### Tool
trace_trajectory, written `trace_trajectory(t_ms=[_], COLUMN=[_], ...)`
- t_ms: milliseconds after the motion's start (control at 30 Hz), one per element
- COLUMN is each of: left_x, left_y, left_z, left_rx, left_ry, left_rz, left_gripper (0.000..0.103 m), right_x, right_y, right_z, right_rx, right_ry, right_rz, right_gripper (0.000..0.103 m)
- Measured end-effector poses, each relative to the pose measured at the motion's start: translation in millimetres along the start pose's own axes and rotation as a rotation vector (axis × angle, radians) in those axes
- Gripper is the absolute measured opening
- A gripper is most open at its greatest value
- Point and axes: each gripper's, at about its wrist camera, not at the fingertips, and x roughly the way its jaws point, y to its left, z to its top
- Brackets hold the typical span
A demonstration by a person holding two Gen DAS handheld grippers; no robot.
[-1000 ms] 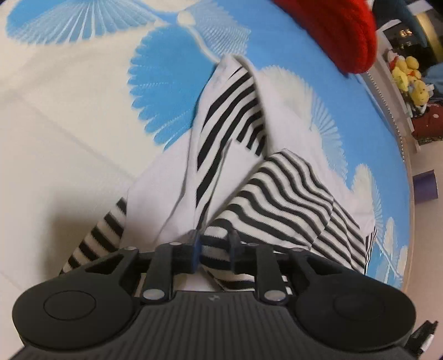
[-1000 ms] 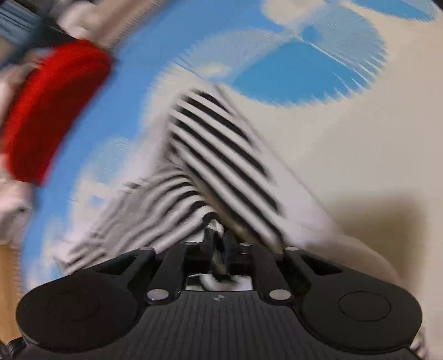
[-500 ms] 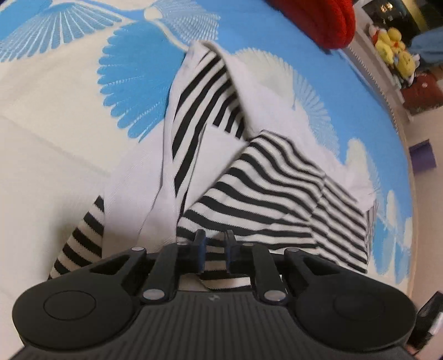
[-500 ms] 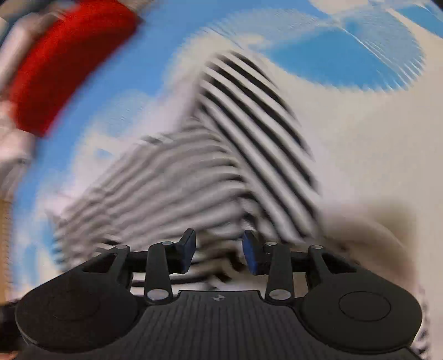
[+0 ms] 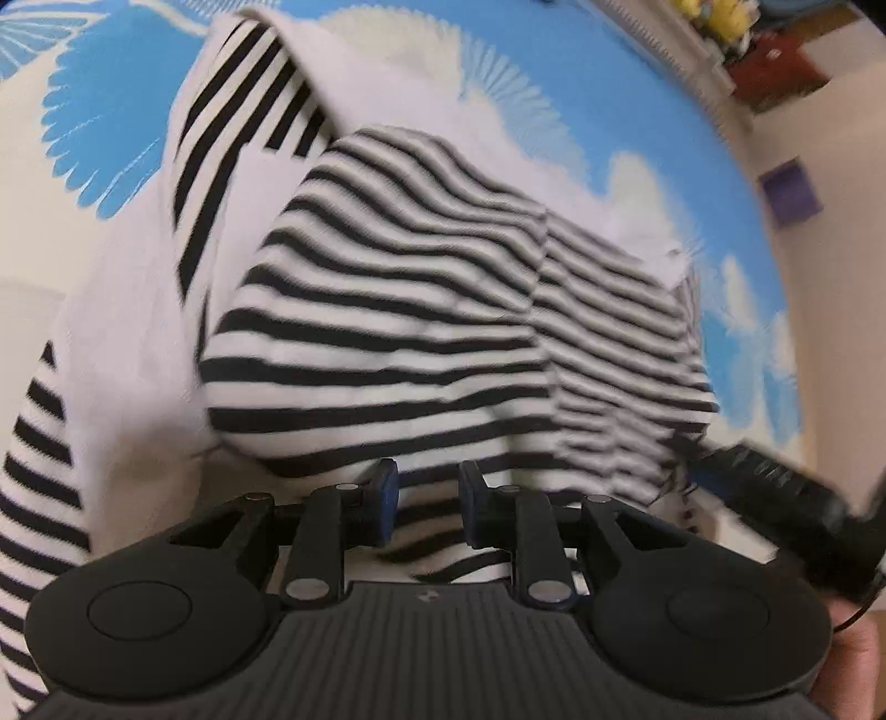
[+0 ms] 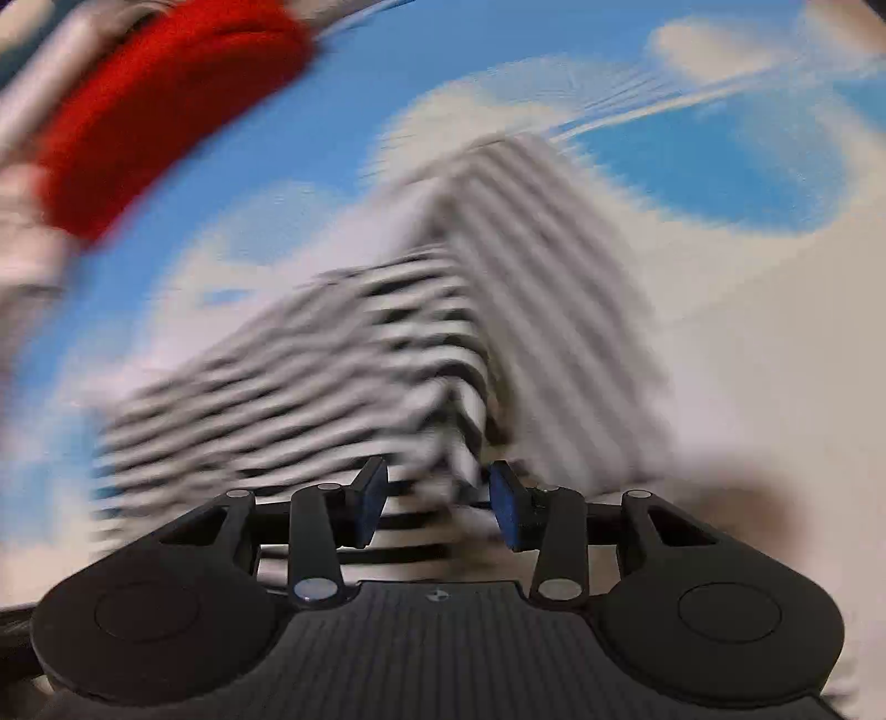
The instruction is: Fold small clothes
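A small black-and-white striped garment (image 5: pixel 421 310) lies folded over itself on a blue-and-cream patterned bedspread (image 5: pixel 94 127). My left gripper (image 5: pixel 425 501) is open, its blue pads just above the garment's near edge, holding nothing. In the right wrist view the same garment (image 6: pixel 343 382) is motion-blurred. My right gripper (image 6: pixel 437 498) is open with striped cloth showing between its spread pads, not pinched. The right gripper's black body (image 5: pixel 775 493) shows at the right of the left wrist view.
A red knitted item (image 6: pixel 149 116) lies at the far left of the bedspread (image 6: pixel 720 166). Yellow plush toys (image 5: pixel 714 16) and a purple box (image 5: pixel 789 191) sit beyond the bed's edge.
Both grippers let go of the striped garment and opened. The lifted flap now lies flat over the rest. The left gripper came closer to the cloth; the right view is still moving.
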Motion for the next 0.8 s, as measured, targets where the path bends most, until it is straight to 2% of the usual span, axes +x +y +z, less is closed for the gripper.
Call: trace_trajectory(t_ms=[33,100,133,200,267,300,333,367,400,433,467,567,633,667,733,767,800], left_x=[-5.8,-21.0,-29.1,-41.8,-40.0,-35.4,-30.5,-27.9,-27.2,-30.1,-35.0,-44.4,-39.7,-35.6,-34.9,-40.0,-49.4], left_y=[0.8,-0.7,-1.0,4.8,13.1,20.4,29.3,35.8,40.1,42.0,40.7,30.2,32.2,37.0,42.9,43.1,39.6], left_z=[0.3,5.7,7.2,9.8,14.1,15.3,15.0,15.9,16.6,16.6,16.8,15.5,13.8,11.3,8.2,7.8,6.7], left_rx=[-0.003,0.011,0.018,0.006,-0.027,-0.048,-0.074,-0.103,-0.125,-0.136,-0.129,-0.083,-0.065,-0.071,-0.094,-0.095,-0.077], left_ry=[-0.013,-0.072,-0.103,-0.159,-0.155,-0.136,-0.116,-0.102,-0.092,-0.088,-0.093,-0.132,-0.118,-0.097,-0.074,-0.078,-0.100], left_rz=[-0.008,-0.041,-0.052,-0.040,0.013,0.055,0.095,0.097,0.084,0.070,0.066,0.028,0.060,0.097,0.113,0.105,0.094], left_gripper=[0.024,0.025,0.025,0.025,0.025,0.024,0.019,0.017,0.017,0.017,0.017,0.020,0.021,0.020,0.018,0.019,0.019], right_x=[-4.2,-18.8,-26.2,-39.8,-34.5,-27.8,-16.6,-4.0,11.6,25.4,32.2,22.7,16.4,18.6,23.9,24.3,21.8], right_y=[-3.5,-7.2,-7.8,-1.8,7.0,9.6,13.6,17.9,22.8,26.4,26.3,25.4,18.9,16.3,5.4,1.2,-2.8], right_z=[0.2,6.1,8.4,9.8,8.9,6.7,1.2,-3.9,-10.8,-19.3,-24.0,-16.8,-15.7,-15.9,-20.8,-21.2,-19.8], right_rx=[0.006,0.031,0.039,0.014,-0.005,0.004,0.017,0.015,-0.012,-0.054,-0.077,-0.059,-0.075,-0.086,-0.085,-0.064,-0.044], right_ry=[-0.040,-0.127,-0.173,-0.243,-0.177,-0.114,-0.026,0.062,0.175,0.264,0.290,0.267,0.216,0.212,0.227,0.225,0.221], right_rz=[-0.048,-0.053,-0.020,0.102,0.276,0.355,0.418,0.440,0.425,0.362,0.317,0.339,0.350,0.321,0.264,0.259,0.252], right_gripper=[0.044,0.044,0.044,0.045,0.045,0.045,0.046,0.046,0.046,0.045,0.040,0.043,0.045,0.045,0.040,0.034,0.034])
